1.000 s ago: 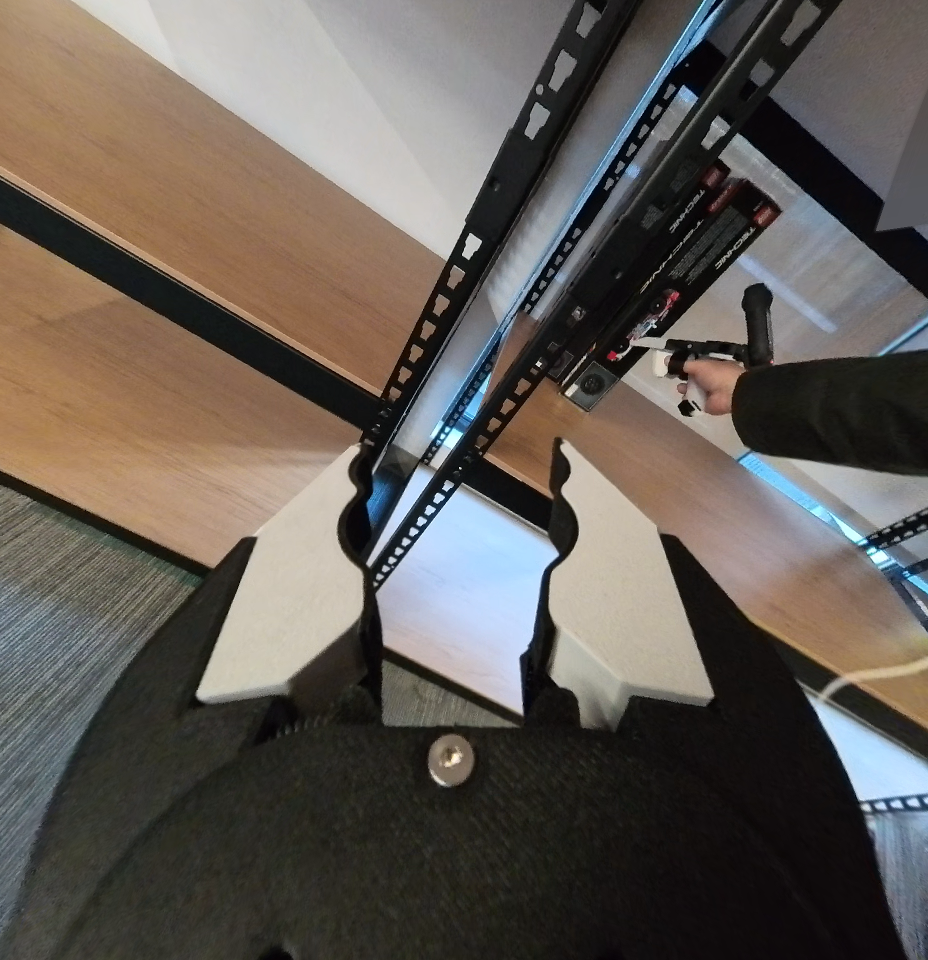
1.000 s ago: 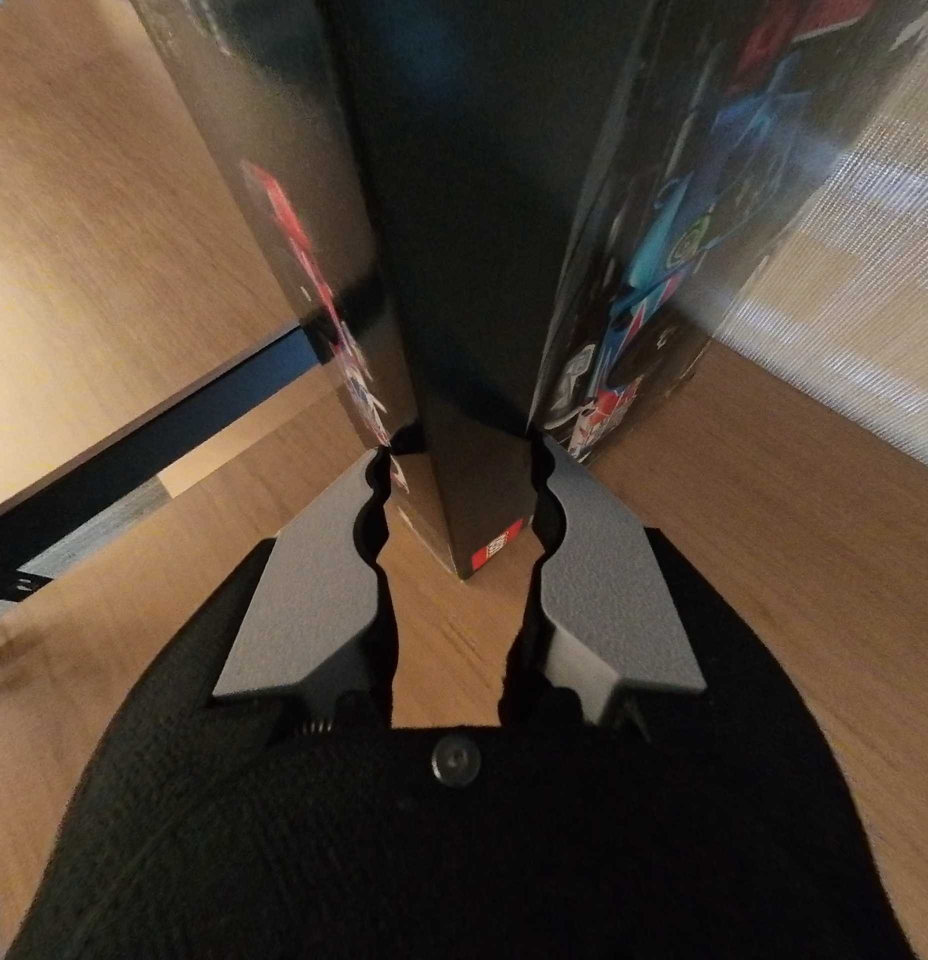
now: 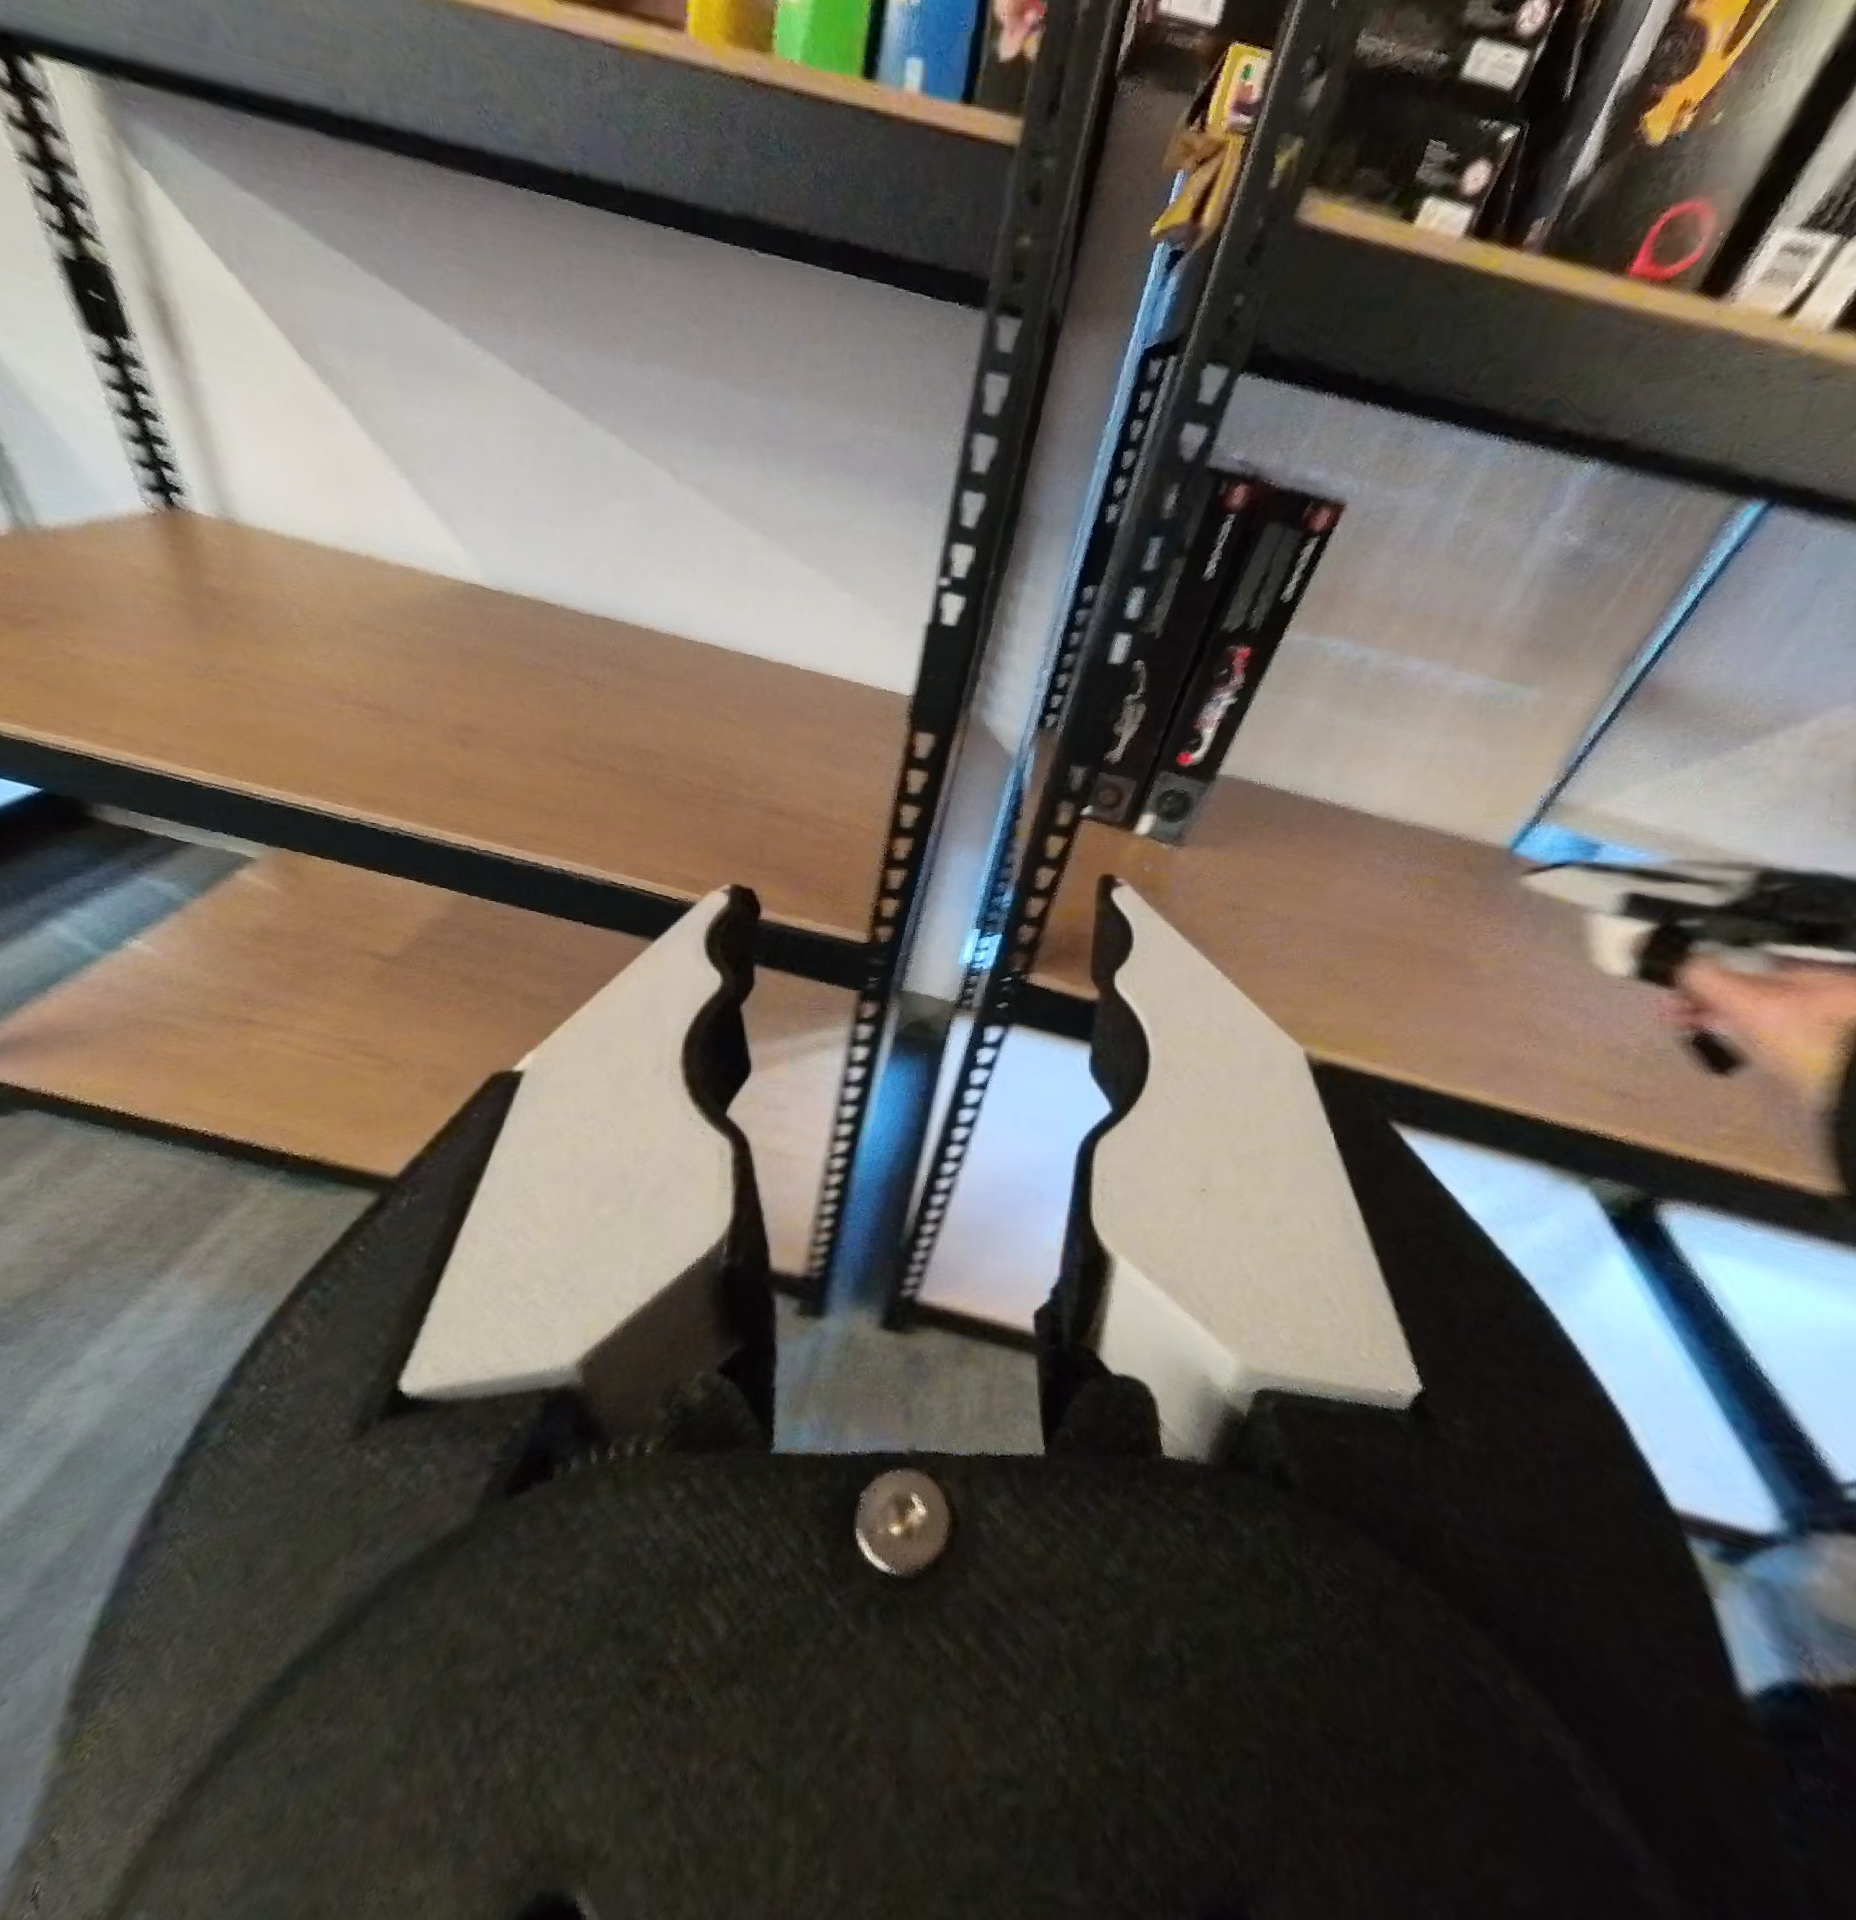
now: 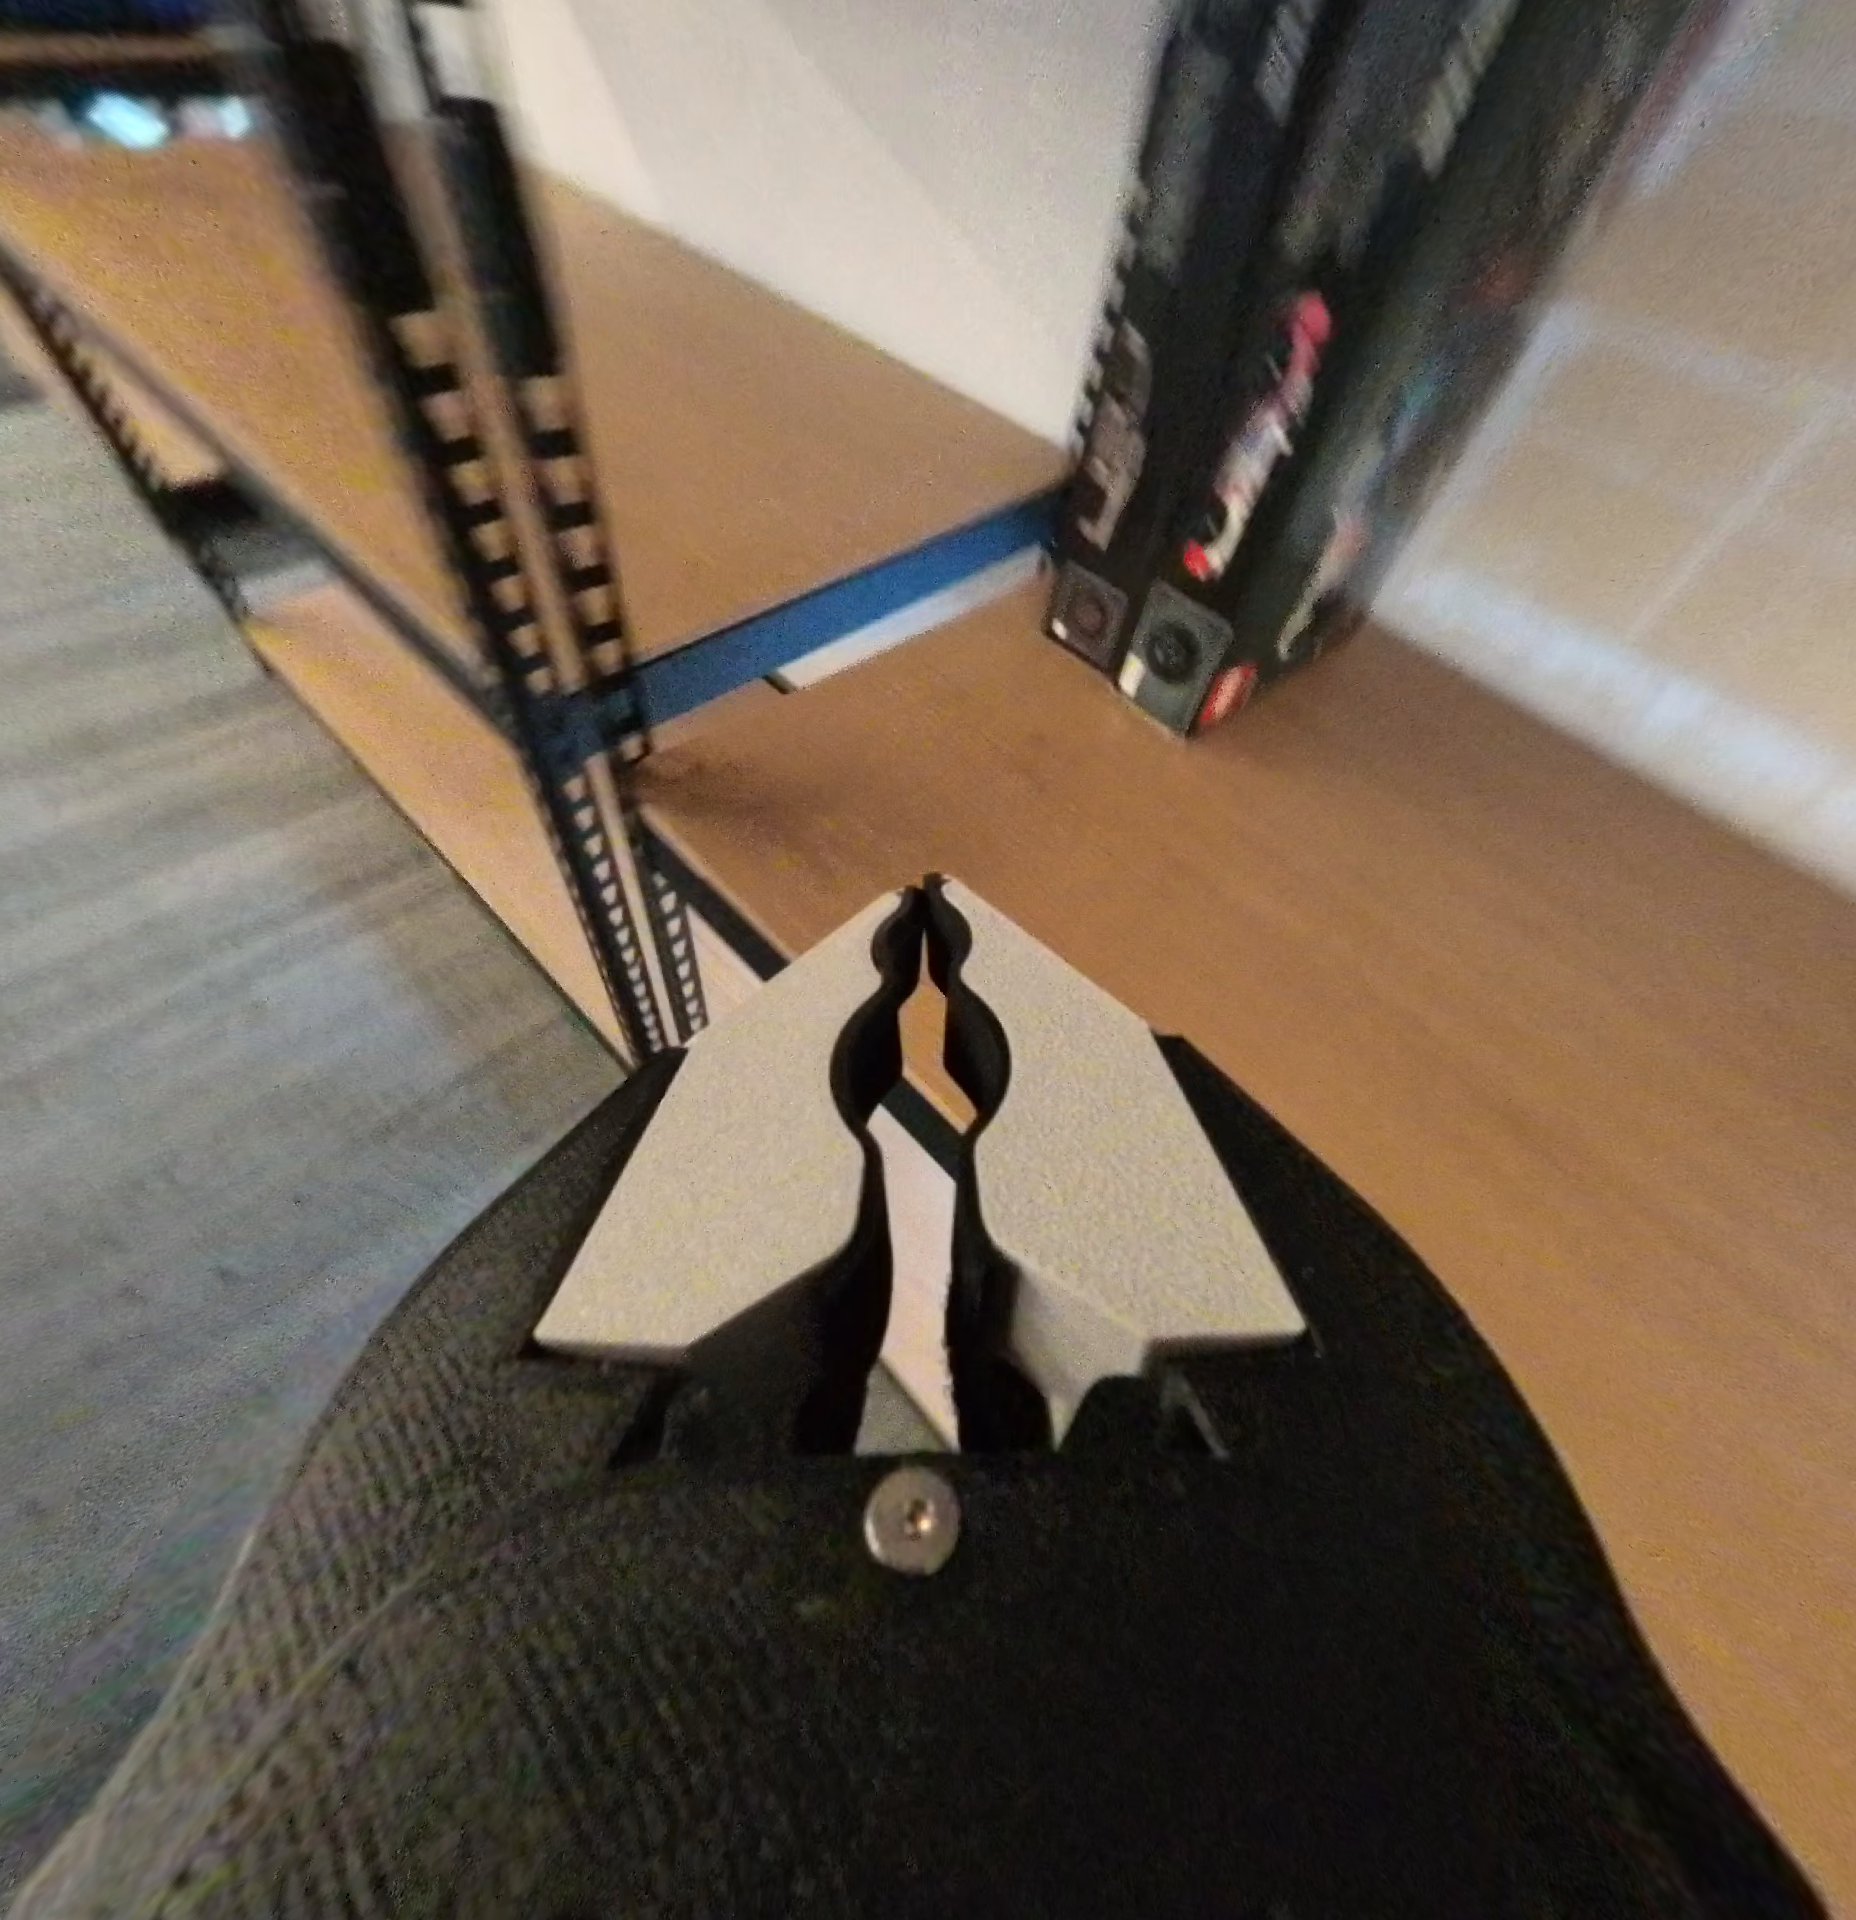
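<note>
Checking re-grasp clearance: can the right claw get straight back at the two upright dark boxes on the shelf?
Probably yes. The right claw is shut and empty, off the dark boxes, with only bare wooden shelf between them. The black uprights stand off to its left. It would have to open first.

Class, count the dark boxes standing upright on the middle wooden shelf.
2. The first dark box stands farther left; the second dark box stands touching its right side, both at the shelf back near the wall.

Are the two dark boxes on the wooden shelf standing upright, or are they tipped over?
Upright. The two dark boxes stand on their narrow ends, side by side, on the wooden shelf.
</note>
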